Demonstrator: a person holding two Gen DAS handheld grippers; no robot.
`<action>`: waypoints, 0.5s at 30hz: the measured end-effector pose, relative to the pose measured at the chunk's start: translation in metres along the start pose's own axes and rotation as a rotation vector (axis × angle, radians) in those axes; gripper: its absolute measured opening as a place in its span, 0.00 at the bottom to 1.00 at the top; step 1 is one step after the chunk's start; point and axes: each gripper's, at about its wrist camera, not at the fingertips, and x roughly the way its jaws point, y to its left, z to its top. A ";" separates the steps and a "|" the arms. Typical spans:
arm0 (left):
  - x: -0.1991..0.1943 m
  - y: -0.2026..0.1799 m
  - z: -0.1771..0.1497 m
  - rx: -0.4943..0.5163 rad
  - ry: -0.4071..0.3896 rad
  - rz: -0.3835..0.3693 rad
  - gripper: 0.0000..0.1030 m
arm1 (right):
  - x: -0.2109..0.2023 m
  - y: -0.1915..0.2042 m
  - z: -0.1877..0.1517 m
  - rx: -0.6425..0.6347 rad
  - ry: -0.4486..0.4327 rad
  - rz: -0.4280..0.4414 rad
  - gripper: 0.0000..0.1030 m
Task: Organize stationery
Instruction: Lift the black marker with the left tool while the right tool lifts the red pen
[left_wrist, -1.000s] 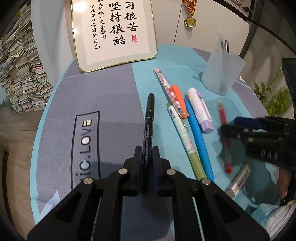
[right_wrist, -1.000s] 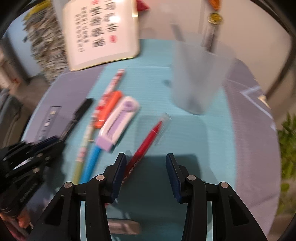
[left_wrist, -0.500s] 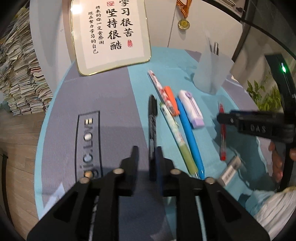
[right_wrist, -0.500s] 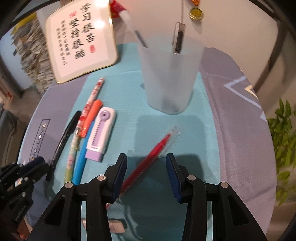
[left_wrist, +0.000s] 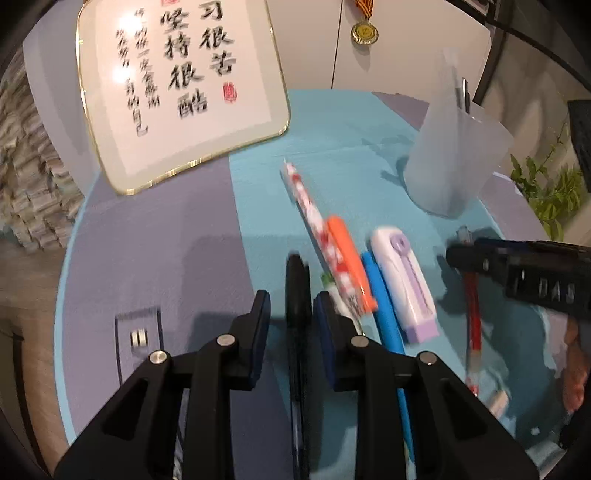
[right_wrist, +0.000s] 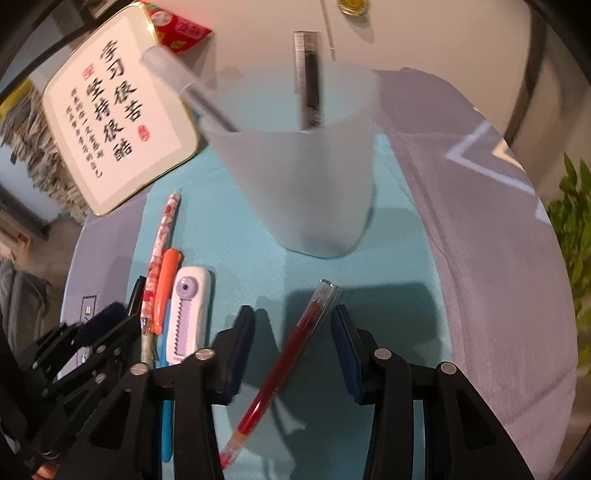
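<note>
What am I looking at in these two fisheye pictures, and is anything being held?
There is no robot: a person carries a hand-held gripper in each hand, each with a camera looking along its two fingers.

Left view: the left hand-held gripper is open, its fingers on either side of a black marker lying on the table. Nothing is gripped.

Right view: the right hand-held gripper is open over a red pen, also lying loose.

Nearby lie a patterned pen, an orange highlighter, a blue pen and a lilac correction tape. The frosted cup already holds items.
</note>
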 end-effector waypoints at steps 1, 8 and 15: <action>0.001 -0.001 0.002 0.007 -0.003 0.002 0.21 | 0.001 0.006 0.000 -0.029 -0.002 -0.002 0.35; -0.006 0.007 0.000 -0.031 -0.007 -0.035 0.12 | 0.000 0.013 -0.002 -0.075 -0.003 0.169 0.16; -0.059 0.023 -0.004 -0.086 -0.129 -0.043 0.12 | -0.055 0.017 -0.012 -0.134 -0.168 0.235 0.15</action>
